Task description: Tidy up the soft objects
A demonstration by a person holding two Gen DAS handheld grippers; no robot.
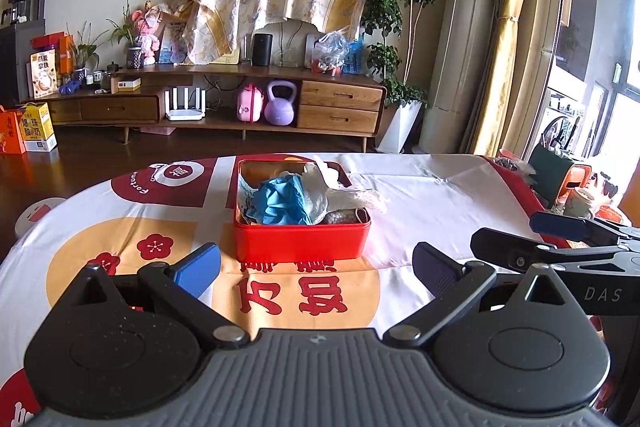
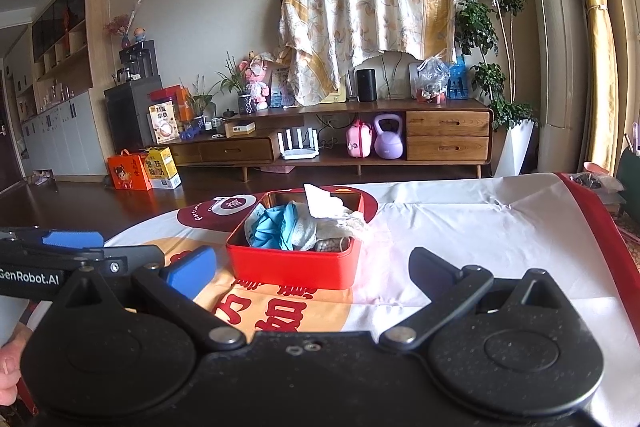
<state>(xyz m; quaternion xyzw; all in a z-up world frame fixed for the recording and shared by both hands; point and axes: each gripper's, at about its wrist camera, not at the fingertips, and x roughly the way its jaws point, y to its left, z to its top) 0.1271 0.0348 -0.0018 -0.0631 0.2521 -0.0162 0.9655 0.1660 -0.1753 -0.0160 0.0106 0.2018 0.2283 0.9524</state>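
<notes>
Over tablecloth (image 1: 420, 195), grippers (image 1: 316, 269) level, agape.

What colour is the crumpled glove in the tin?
Blue, a light teal-blue glove in the red tin; clearest in the left wrist view.

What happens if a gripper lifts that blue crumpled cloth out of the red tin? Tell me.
The blue cloth is bunched in folds, so it would probably hang limp and stretch out. It looks light. It lies against the white gauzy cloth in the red tin, so that may drag along.
</notes>
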